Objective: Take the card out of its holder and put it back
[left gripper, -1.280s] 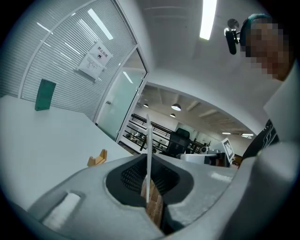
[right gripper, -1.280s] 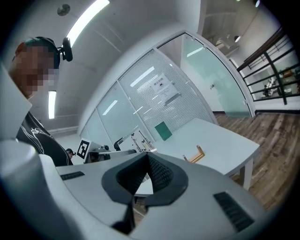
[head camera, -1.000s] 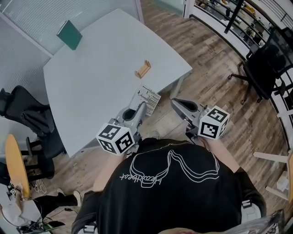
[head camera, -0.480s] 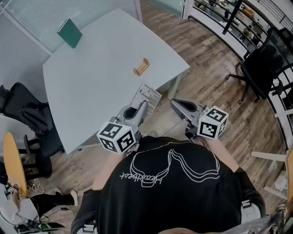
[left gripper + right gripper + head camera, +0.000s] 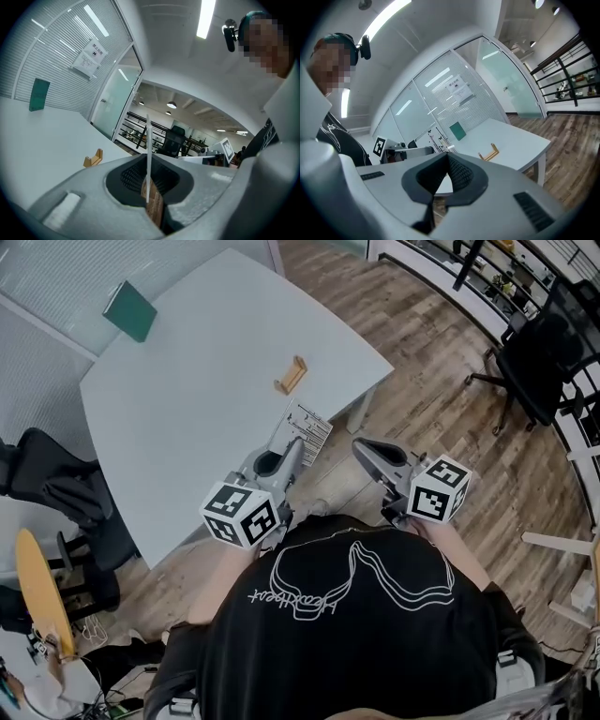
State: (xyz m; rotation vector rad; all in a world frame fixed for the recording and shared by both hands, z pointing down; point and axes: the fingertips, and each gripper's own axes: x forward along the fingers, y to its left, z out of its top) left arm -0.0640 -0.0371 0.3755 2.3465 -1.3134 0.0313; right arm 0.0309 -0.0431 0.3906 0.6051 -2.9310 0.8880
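The left gripper (image 5: 291,456) pinches the thin printed card (image 5: 306,426) by its lower edge, apart from the empty wooden holder (image 5: 292,376) on the table (image 5: 169,399), the right gripper (image 5: 368,452) pressed together on nothing; light and probably bendy, the card suits an edge grip
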